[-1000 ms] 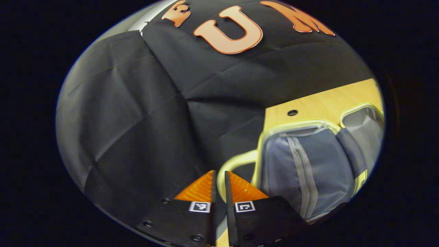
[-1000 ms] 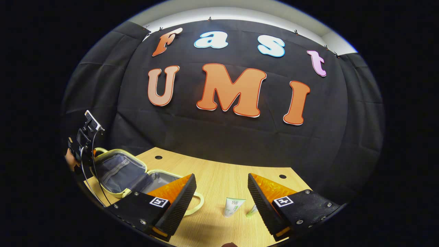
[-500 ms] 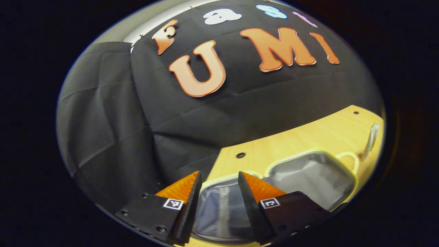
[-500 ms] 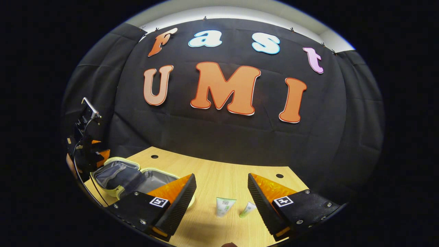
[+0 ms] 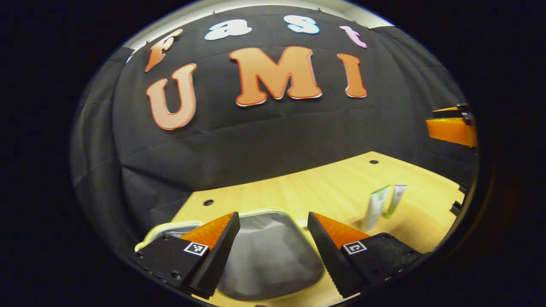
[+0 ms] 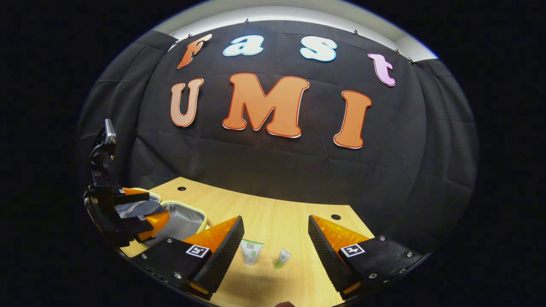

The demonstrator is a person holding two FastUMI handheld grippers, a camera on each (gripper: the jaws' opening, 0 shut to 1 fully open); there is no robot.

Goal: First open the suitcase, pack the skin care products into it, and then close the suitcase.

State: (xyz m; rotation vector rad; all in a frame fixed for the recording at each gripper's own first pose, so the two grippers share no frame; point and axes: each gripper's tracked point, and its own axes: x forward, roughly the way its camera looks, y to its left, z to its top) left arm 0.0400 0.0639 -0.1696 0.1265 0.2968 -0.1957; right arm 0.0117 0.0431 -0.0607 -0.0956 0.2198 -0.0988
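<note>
The small suitcase (image 5: 268, 251) lies open on the wooden table, with a pale yellow rim and grey lining. My left gripper (image 5: 273, 221) hangs open just above its grey-lined half with nothing between the fingers. Two skin care tubes, a white one (image 5: 375, 209) and a thinner one (image 5: 394, 199), lie on the table to the right of the case. In the right gripper view my right gripper (image 6: 275, 224) is open above the table, the two tubes (image 6: 251, 251) (image 6: 281, 258) lying just ahead between its fingers. The left gripper (image 6: 147, 209) shows over the open suitcase (image 6: 185, 219) at the left.
The wooden table (image 6: 273, 213) has small round holes (image 6: 335, 217) near its back edge, right against the black cloth wall. The right gripper's fingers (image 5: 450, 128) reach in at the far right of the left gripper view.
My left gripper has gone from shut to open and swung right over the suitcase, whose lid now lies flat. The right gripper's view has drifted, bringing the tubes between its fingers.
</note>
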